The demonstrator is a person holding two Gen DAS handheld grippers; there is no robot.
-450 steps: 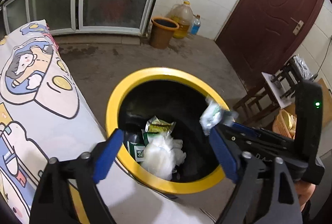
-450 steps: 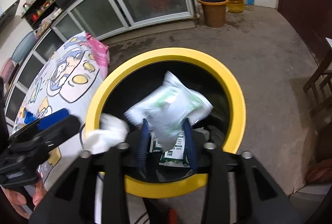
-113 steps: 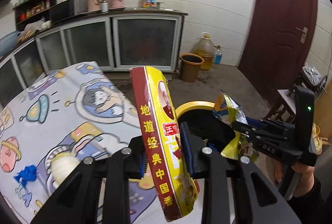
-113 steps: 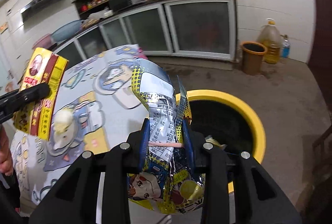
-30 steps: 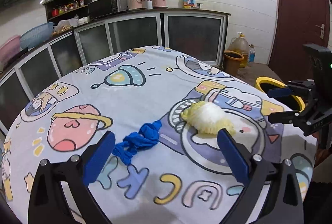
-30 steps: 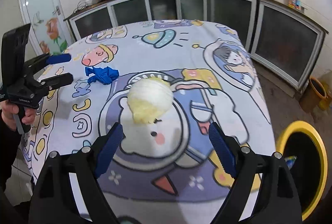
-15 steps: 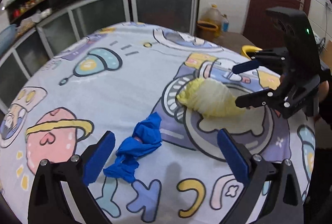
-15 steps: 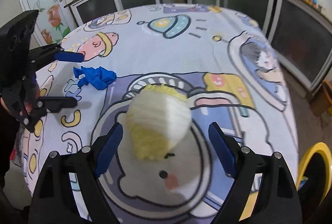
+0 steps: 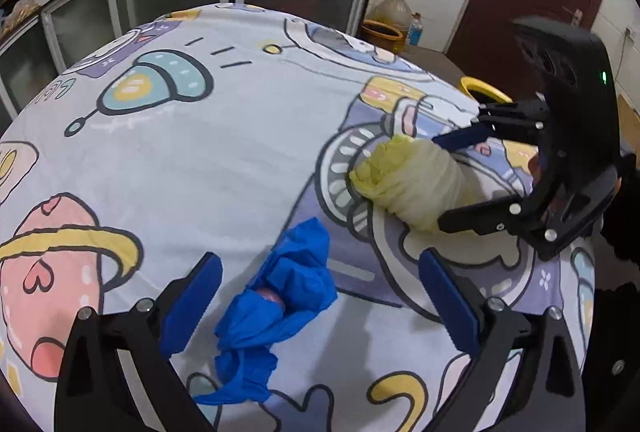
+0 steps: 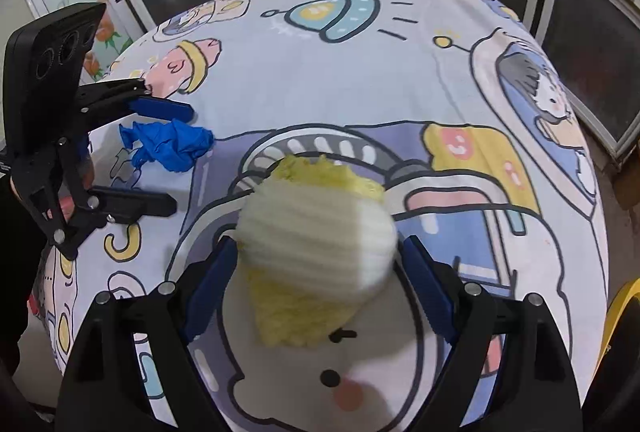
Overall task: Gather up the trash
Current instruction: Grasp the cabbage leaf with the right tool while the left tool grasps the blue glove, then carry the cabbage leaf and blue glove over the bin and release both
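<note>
Cabbage [image 10: 316,232], pale, ribbed and leafy, lies on the cartoon-printed cloth of the surface [image 10: 360,72], between the wide-open right tongs [image 10: 316,272]; likely light but bulky, best gripped across its firm middle. Crumpled blue glove [image 9: 280,296], soft and thin, sits between the open, empty left tongs [image 9: 320,304]
</note>
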